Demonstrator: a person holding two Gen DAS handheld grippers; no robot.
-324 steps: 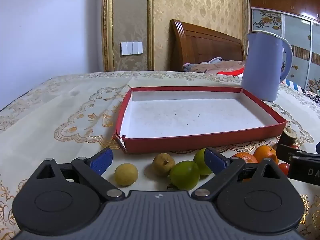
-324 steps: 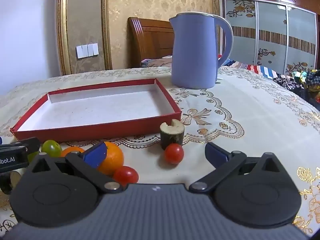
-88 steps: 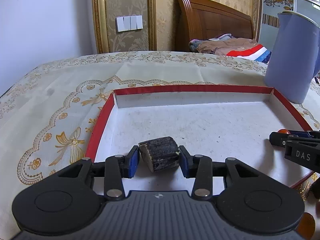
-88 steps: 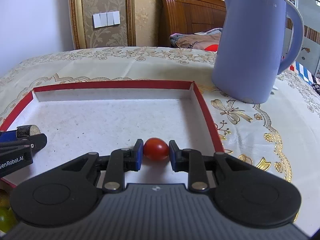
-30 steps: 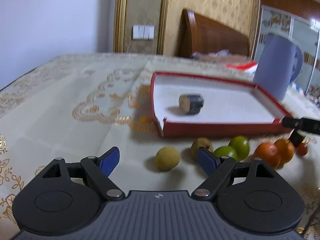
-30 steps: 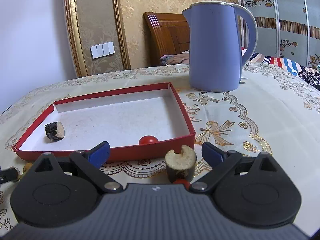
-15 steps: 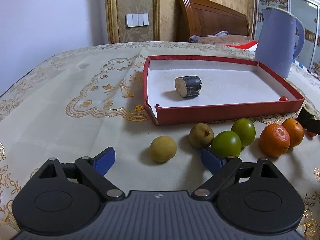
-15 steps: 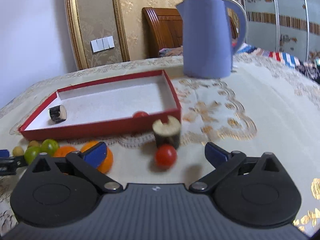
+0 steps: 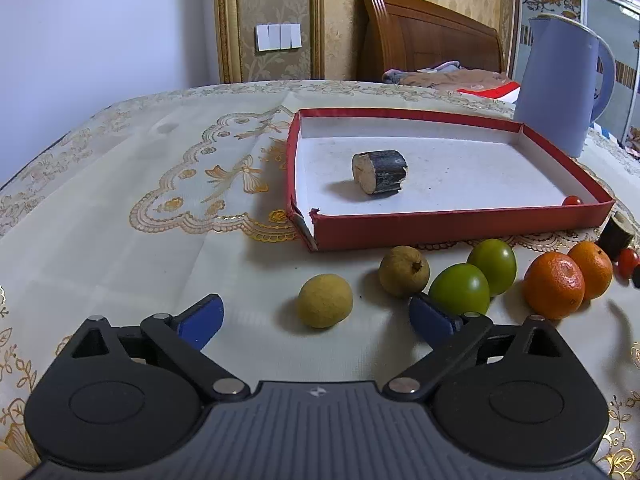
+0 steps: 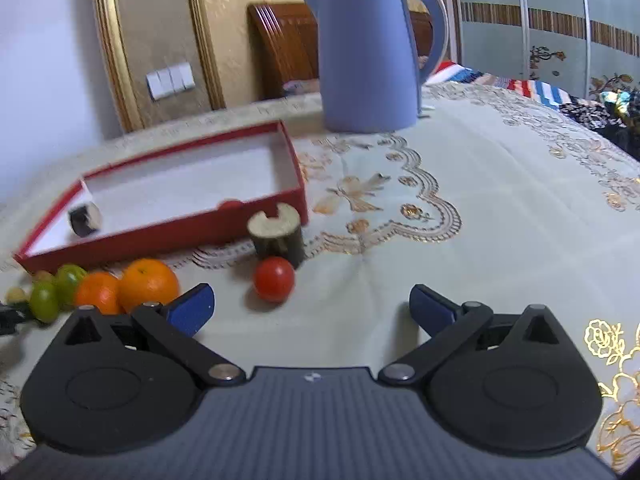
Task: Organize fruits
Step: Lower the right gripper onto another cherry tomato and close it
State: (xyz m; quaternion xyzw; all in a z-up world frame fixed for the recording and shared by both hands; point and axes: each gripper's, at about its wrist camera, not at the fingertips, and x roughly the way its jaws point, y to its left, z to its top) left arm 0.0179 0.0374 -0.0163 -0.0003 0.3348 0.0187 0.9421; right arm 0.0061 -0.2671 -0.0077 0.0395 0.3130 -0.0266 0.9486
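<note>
Tablecloth (image 9: 120,208) with gold embroidery covers the table; a wooden headboard (image 9: 428,40) stands behind. Left gripper (image 9: 316,316), fingers opening, frames only a yellow fruit (image 9: 325,300) before the red tray (image 9: 460,228). Right gripper (image 10: 312,308), fingers spread empty, alone shows the wardrobe (image 10: 540,40) beyond the kettle (image 10: 368,60).

Worktop (image 9: 120,208) draped in cream cloth with gold embroidered scrollwork. Far left: plain pale wall (image 9: 100,20). Beside it, gold damask wallpaper (image 9: 340,8) framed by gilt moulding (image 9: 226,20); white triple light switch (image 9: 279,37) on that panel. Dark wooden headboard (image 9: 428,36) behind, rumpled bedding (image 9: 440,76) below it. Far right: wardrobe (image 10: 540,20) with patterned sliding doors, possibly frosted glass. Striped textile (image 10: 536,90) at far right edge.
</note>
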